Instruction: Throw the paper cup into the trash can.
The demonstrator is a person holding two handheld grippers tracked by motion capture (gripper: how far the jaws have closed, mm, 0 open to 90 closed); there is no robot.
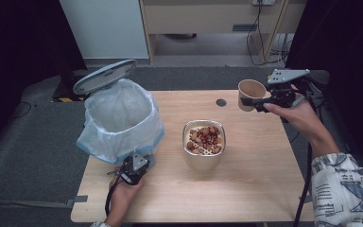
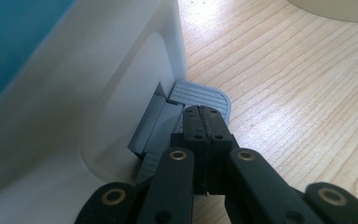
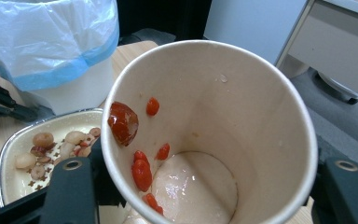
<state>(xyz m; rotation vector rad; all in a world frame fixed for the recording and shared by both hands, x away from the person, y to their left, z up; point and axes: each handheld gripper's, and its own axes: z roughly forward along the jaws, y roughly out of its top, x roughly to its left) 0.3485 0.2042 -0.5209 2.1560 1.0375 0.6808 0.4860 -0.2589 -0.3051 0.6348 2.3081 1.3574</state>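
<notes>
A brown paper cup (image 1: 249,91) hangs tilted above the table's far right, my right gripper (image 1: 261,103) shut on it. Looking into the cup (image 3: 242,102), a red date (image 3: 122,122) and small red berries stick to its wet wall; the right gripper (image 3: 209,191) has a jaw on each side. A metal bowl (image 1: 189,150) of dried fruit and nuts stands mid-table, also seen as the bowl (image 3: 7,163) below the cup. My left gripper (image 1: 133,170) is shut, and in its own view the left gripper (image 2: 204,114) rests its tips on the bin's grey pedal (image 2: 205,95).
A white pedal bin (image 1: 118,118) with a blue-edged plastic liner stands at the table's left, its lid (image 1: 105,75) raised. The bin's wall (image 2: 98,93) is close on the left gripper's left side. A dark round hole (image 1: 221,102) sits in the tabletop near the far edge.
</notes>
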